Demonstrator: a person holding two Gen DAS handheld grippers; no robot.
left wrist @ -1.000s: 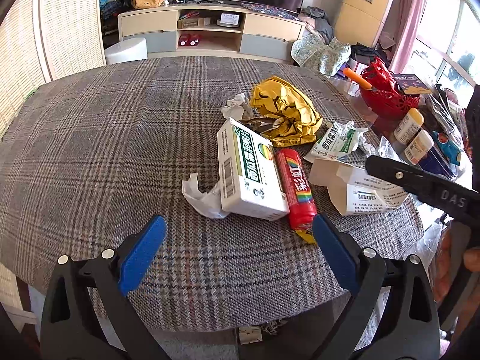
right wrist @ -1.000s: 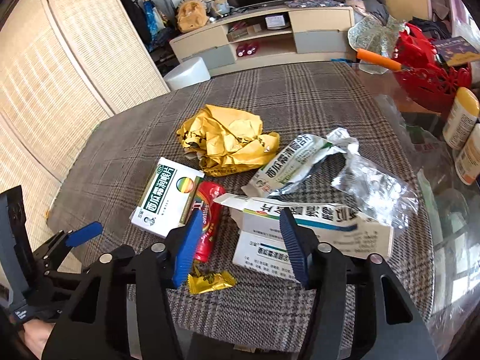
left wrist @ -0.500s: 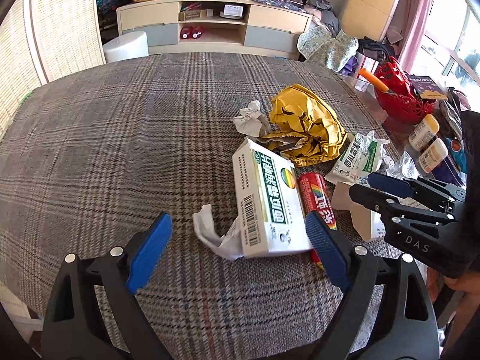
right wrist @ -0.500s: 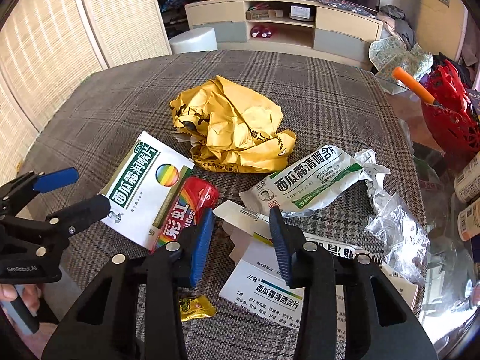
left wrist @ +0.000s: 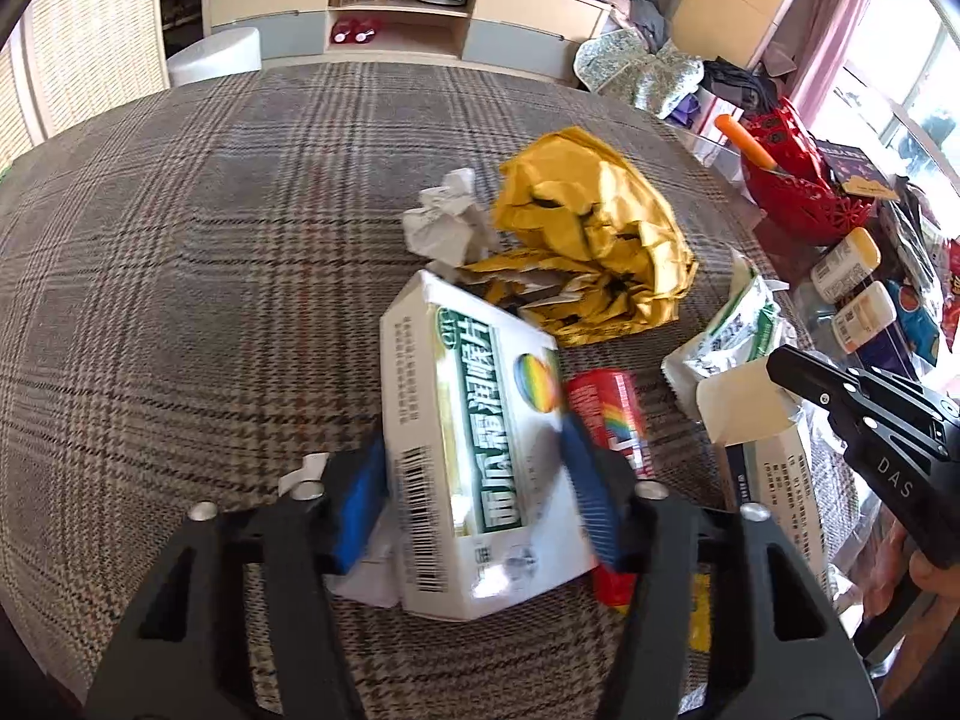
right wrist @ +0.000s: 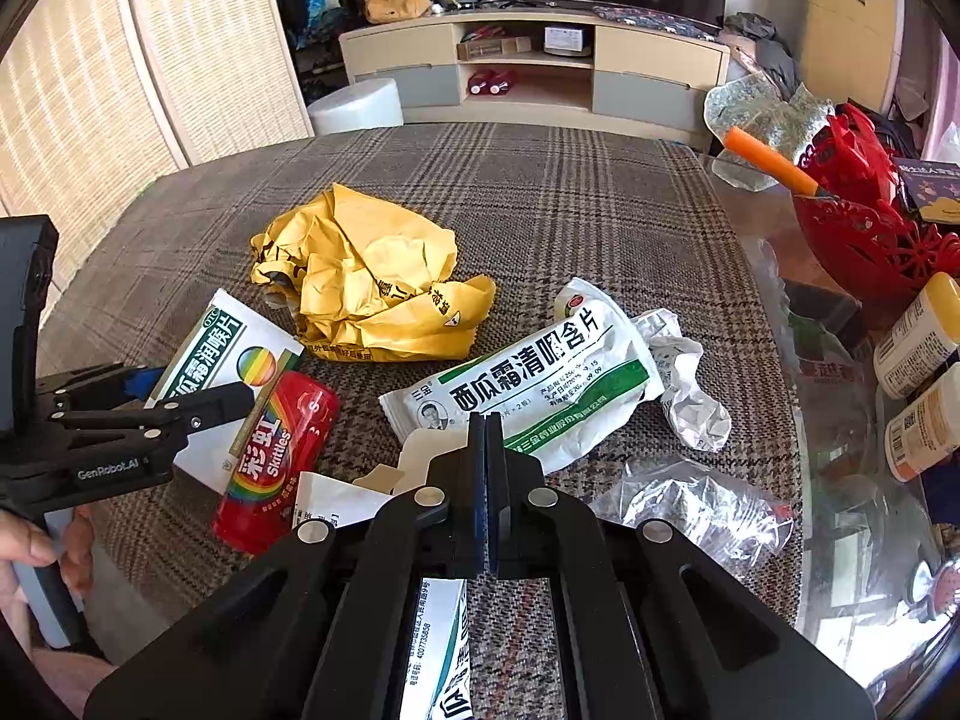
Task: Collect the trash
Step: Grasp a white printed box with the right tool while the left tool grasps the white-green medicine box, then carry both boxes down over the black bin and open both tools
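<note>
My left gripper (left wrist: pixel 474 492) is shut on the white-and-green lozenge box (left wrist: pixel 480 450), its blue pads pressing both sides; the box also shows in the right wrist view (right wrist: pixel 228 360). My right gripper (right wrist: pixel 486 456) is shut on the flattened white carton (right wrist: pixel 438 630), whose flap (left wrist: pixel 744 408) shows in the left wrist view. A red Skittles pack (right wrist: pixel 276 456) lies beside the box. A crumpled yellow bag (right wrist: pixel 366 282), a white-green sachet (right wrist: pixel 528 384), a crumpled white paper (left wrist: pixel 444 222) and a clear plastic wrapper (right wrist: pixel 690 504) lie on the plaid tablecloth (right wrist: pixel 540 180).
At the table's right edge stand a red basket (right wrist: pixel 864 228) with an orange-handled tool (right wrist: pixel 768 162) and two white bottles (right wrist: pixel 918 384). A TV cabinet (right wrist: pixel 528 66) and a white stool (right wrist: pixel 354 108) stand beyond the table. A wicker screen (right wrist: pixel 90 90) is on the left.
My left gripper moved forward and closed on the lozenge box. My right gripper closed on the flattened white carton.
</note>
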